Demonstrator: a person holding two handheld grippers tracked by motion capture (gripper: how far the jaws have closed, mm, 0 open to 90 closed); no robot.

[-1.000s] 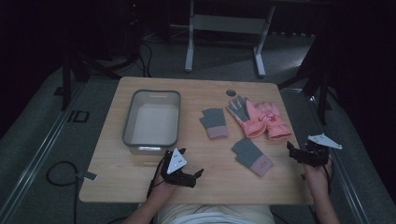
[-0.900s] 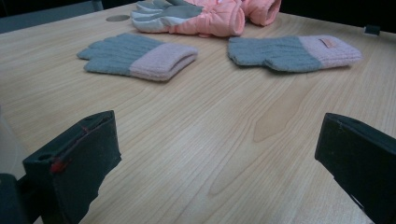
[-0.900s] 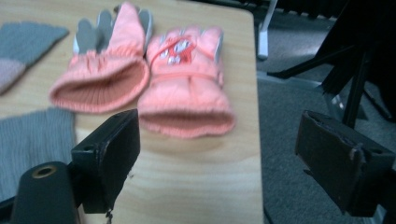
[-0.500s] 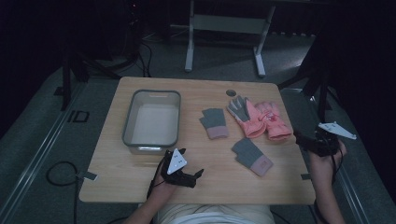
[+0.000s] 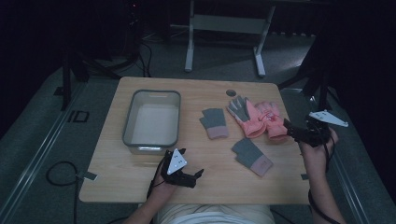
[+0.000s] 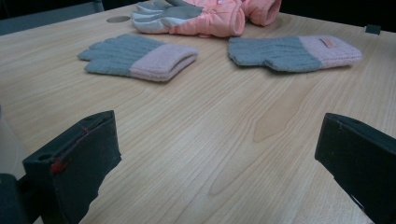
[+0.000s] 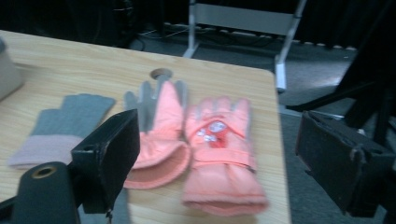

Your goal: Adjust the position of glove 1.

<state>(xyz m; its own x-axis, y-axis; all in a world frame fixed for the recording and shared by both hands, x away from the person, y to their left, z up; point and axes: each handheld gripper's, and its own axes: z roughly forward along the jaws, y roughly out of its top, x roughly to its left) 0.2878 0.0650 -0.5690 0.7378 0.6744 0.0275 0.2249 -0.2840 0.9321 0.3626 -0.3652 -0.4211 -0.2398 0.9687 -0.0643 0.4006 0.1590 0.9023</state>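
Both tongs gape empty: left tongs (image 5: 190, 171) beside bin (image 5: 152, 119), right tongs (image 5: 296, 132) facing pink gloves (image 5: 259, 119).

Not much lettering on show: the one readable mark is "ID" in dark characters on the grey floor (image 5: 46, 140), out at nine o'clock from the table (image 5: 140, 186). A small tag on the grey-and-pink glove's cuff (image 6: 327, 43) is too blurred to read.

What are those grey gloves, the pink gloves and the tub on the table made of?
The grey gloves look like knitted yarn: ribbed stitches show, with pink knit cuffs. The pink gloves look like padded, smooth synthetic fabric, puffy like ski gloves, one with a grey palm. The tub looks like translucent plastic with a grey rim, though the dim light leaves that open. The table shows light wood grain, possibly laminate.
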